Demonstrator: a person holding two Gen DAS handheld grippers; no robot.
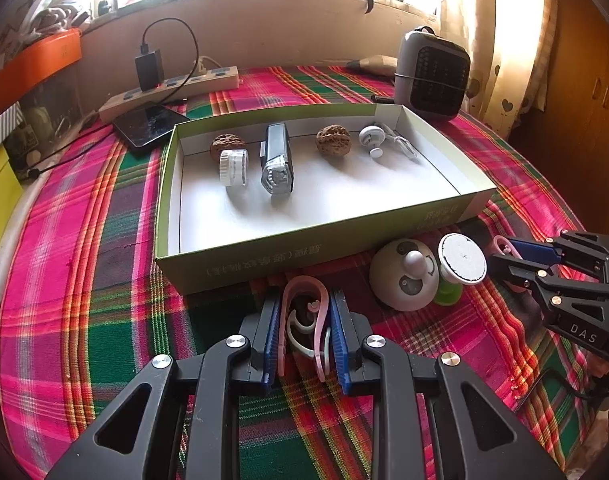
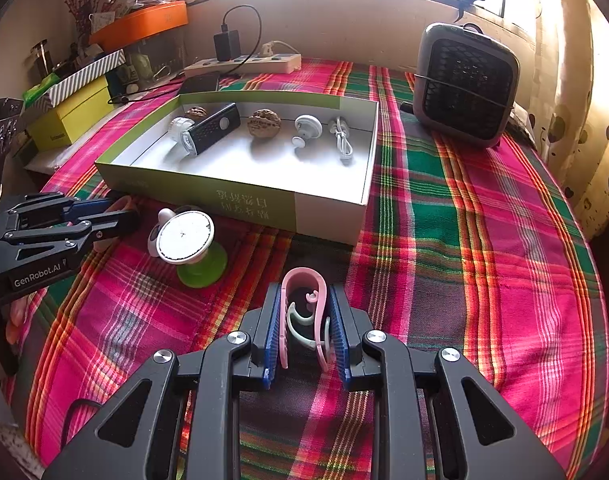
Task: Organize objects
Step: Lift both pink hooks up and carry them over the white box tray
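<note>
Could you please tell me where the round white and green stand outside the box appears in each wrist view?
Left wrist: white and green stand, lower right, beside the panda toy.
Right wrist: same stand, left of centre.
Shared landmark: box just behind it.

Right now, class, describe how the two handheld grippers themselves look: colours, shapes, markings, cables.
Both the left gripper and the right gripper have matte black frames with triangular cut-outs and round silver bolt heads. Their fingers carry ribbed blue pads. White lettering reads "GenRobot.AI" on the left one's side in the right wrist view, "DAS" on the right one's in the left wrist view. A thin black cable trails beside each.
</note>
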